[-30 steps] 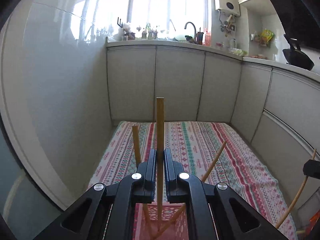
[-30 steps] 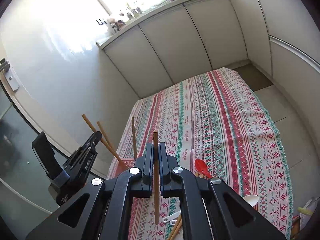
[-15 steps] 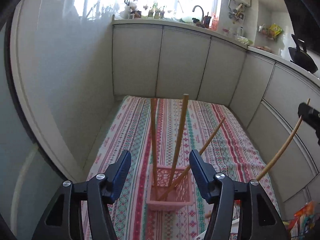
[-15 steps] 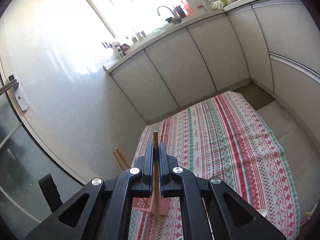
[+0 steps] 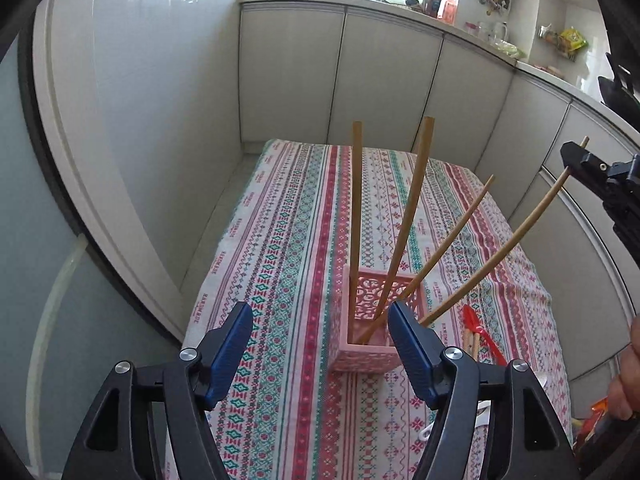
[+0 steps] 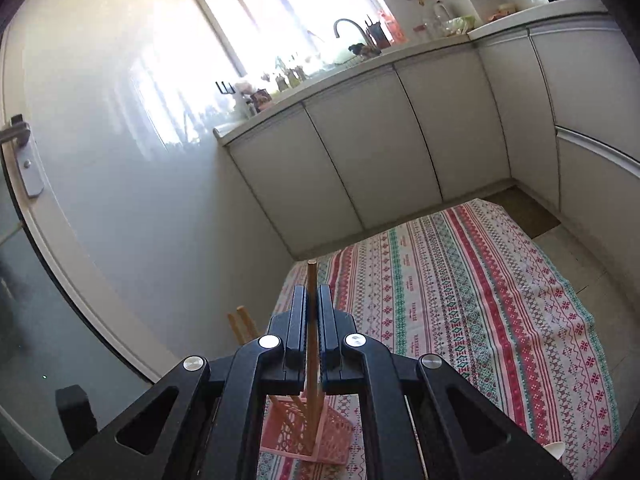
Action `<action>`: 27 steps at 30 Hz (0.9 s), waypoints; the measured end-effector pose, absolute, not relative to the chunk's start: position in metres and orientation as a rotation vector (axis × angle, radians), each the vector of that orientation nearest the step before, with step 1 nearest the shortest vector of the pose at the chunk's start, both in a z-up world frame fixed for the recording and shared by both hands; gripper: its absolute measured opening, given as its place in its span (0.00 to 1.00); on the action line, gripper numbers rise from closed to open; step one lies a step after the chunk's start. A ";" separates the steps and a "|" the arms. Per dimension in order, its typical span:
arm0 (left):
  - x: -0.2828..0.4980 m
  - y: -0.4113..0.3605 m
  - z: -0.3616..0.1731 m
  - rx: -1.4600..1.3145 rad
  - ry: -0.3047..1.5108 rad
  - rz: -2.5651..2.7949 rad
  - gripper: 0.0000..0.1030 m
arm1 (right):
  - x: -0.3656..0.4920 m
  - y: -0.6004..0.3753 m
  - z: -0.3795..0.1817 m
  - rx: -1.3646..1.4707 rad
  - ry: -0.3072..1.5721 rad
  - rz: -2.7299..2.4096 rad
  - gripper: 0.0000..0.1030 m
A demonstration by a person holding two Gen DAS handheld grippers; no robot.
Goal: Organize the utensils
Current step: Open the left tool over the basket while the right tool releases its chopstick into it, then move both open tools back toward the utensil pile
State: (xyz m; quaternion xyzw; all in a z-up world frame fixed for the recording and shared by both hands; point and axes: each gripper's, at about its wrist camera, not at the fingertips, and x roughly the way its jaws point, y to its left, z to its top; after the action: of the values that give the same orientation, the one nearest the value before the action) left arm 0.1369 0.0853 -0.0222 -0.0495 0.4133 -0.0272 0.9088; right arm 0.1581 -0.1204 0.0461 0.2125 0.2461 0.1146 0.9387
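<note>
A striped patterned tablecloth (image 5: 288, 240) covers the table. Behind it run pale cabinets (image 5: 384, 92) under a counter (image 6: 304, 92) with a curved faucet (image 6: 352, 26), small jars on the sill and a bright window (image 6: 272, 12). A glossy white wall (image 6: 120, 160) stands at the left, with a door handle (image 6: 16, 134) at its edge.
</note>
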 end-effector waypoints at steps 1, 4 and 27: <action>0.137 0.085 -0.023 -0.102 0.857 -0.060 0.69 | 0.161 -0.118 0.041 0.428 0.512 0.233 0.04; 0.139 0.084 -0.025 -0.097 0.866 -0.063 0.69 | 0.167 -0.110 0.027 0.420 0.551 0.247 0.04; 0.116 -0.002 -0.074 0.015 1.168 -0.281 0.71 | 0.125 -0.224 -0.035 0.486 1.061 0.160 0.32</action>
State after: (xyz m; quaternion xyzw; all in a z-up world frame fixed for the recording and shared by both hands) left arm 0.1161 -0.0023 -0.0741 0.0071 0.5497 -0.1324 0.8248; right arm 0.1248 -0.2245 -0.0355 0.2294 0.5005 0.0755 0.8314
